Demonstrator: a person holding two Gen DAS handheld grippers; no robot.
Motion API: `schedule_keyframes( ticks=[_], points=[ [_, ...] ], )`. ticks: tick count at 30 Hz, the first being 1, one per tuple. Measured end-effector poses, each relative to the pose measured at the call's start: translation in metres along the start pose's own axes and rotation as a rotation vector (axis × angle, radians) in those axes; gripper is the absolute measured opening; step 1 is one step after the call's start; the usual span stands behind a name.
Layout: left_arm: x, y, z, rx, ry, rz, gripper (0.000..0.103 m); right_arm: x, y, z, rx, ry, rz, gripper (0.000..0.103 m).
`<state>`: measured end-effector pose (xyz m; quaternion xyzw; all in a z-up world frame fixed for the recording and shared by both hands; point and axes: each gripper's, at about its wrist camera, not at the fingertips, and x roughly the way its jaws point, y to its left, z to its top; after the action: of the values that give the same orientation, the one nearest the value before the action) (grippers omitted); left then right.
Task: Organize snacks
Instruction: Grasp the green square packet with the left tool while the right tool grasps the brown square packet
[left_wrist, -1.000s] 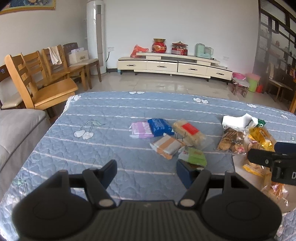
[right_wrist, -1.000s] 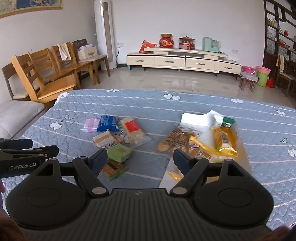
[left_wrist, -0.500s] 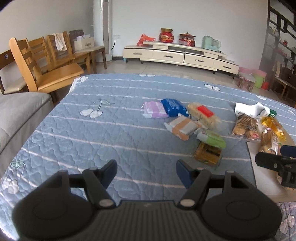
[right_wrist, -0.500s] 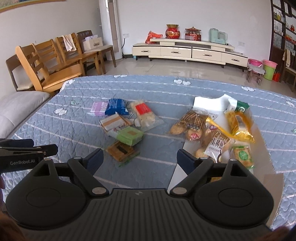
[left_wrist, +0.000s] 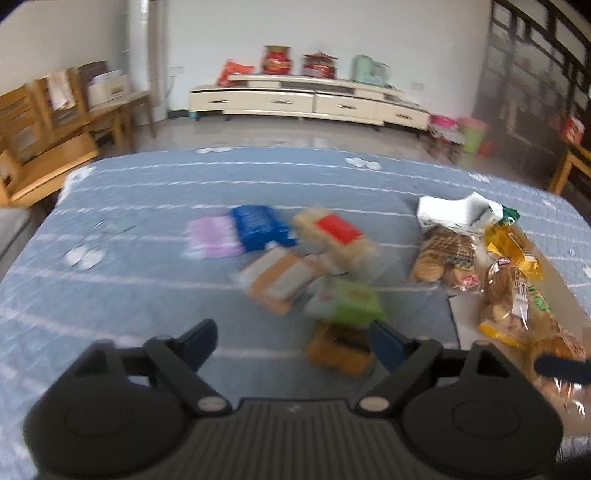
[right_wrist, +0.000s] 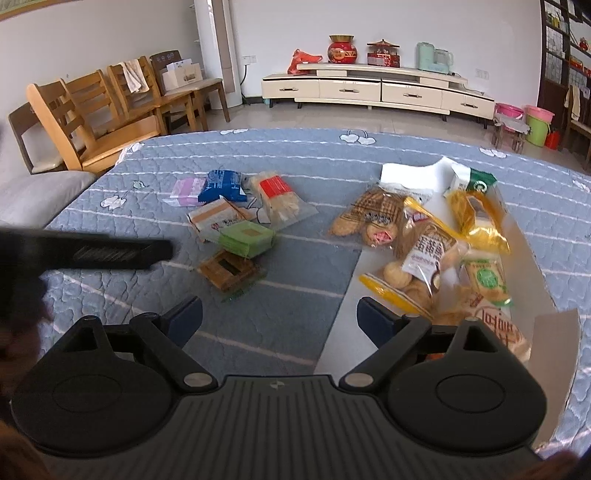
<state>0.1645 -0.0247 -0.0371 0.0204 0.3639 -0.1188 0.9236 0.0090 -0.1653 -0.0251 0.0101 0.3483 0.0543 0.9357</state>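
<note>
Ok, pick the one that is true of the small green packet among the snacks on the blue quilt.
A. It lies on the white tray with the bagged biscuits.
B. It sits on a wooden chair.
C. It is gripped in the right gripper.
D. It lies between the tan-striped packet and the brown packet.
D: in the right wrist view the green packet lies on the quilt between the tan-striped packet and the brown packet, clear of the white tray.

A long cream low cabinet (right_wrist: 376, 88) lines the white back wall (right_wrist: 480, 33) above a glossy pale tiled floor (right_wrist: 295, 118), with honey-coloured wooden chairs (right_wrist: 92, 110) and a tall white column air conditioner (right_wrist: 218, 51) at left.
</note>
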Motion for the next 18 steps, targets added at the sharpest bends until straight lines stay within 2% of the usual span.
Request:
schedule_keyframes(
  ticks=[3,6,8,9,11,13,18],
  points=[
    [0.024,-0.02,0.013,0.059,0.03,-0.01,0.091,-0.002,-0.005,-0.004,0.008,0.001,-0.003,0.103],
    [0.048,-0.032,0.019,0.098,0.078,0.018,0.091,0.0,-0.01,-0.007,0.021,0.01,0.0,0.103],
    [0.062,-0.036,0.019,0.114,0.117,0.034,0.086,0.001,-0.014,-0.008,0.034,0.011,0.004,0.103],
    [0.066,-0.037,0.018,0.12,0.133,0.036,0.079,0.002,-0.015,-0.008,0.04,0.011,0.008,0.103],
    [0.064,-0.038,0.016,0.149,0.11,0.043,0.062,0.004,-0.017,-0.008,0.048,0.01,0.007,0.103],
    [0.056,-0.034,0.015,0.143,0.099,0.021,0.054,0.005,-0.017,-0.007,0.055,0.011,0.011,0.103],
    [0.02,-0.013,0.01,0.102,0.03,0.014,0.053,0.014,-0.01,-0.006,0.049,0.02,0.027,0.103]
  ],
)
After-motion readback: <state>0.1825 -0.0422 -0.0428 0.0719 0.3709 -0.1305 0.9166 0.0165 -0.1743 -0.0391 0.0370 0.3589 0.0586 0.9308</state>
